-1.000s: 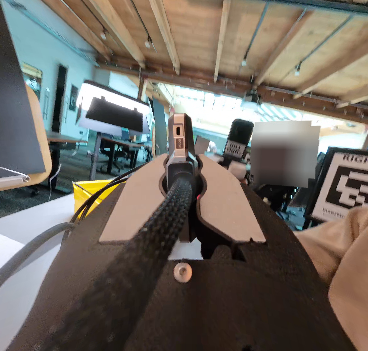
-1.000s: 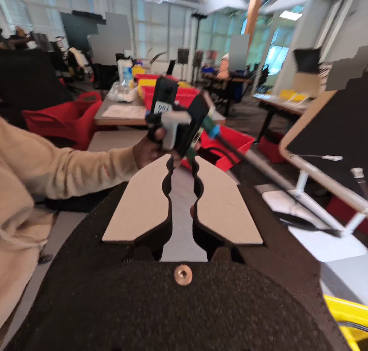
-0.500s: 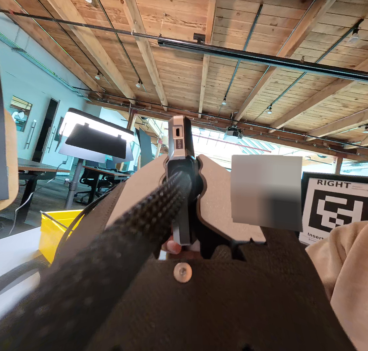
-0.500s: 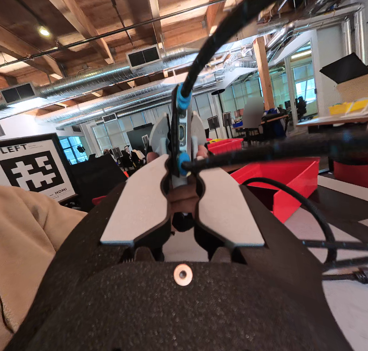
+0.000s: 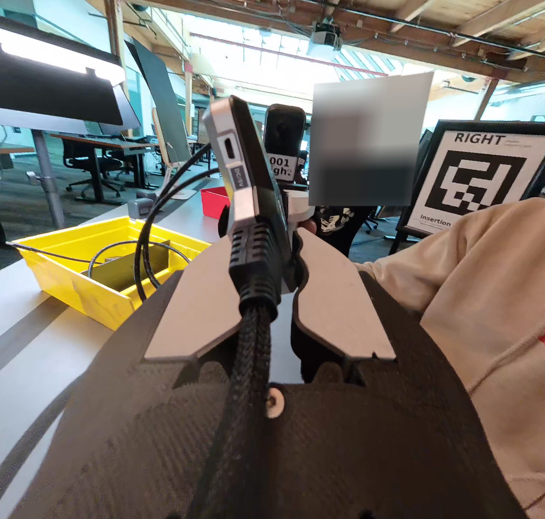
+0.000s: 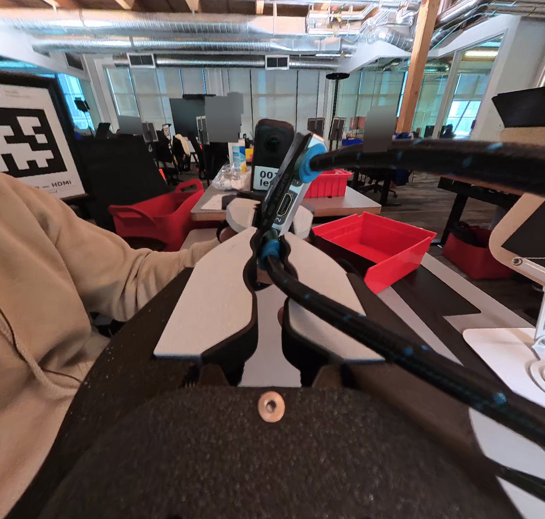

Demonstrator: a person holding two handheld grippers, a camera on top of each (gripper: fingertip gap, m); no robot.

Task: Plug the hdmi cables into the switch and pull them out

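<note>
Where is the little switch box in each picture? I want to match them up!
Left wrist view: the switch stands tilted at centre, just above the left gripper, with a black braided cable plugged into its near end.
Right wrist view: the switch is at centre, just above the right gripper, blue-collared cables plugged in.
Shared landmark: the person's beige sleeve, right edge in the left view, left edge in the right view.

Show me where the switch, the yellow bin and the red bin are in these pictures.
switch (image 5: 236,163): left wrist view, on its grey side face.
yellow bin (image 5: 97,295): left wrist view, on its front wall.
red bin (image 6: 395,261): right wrist view, on its front wall.
</note>
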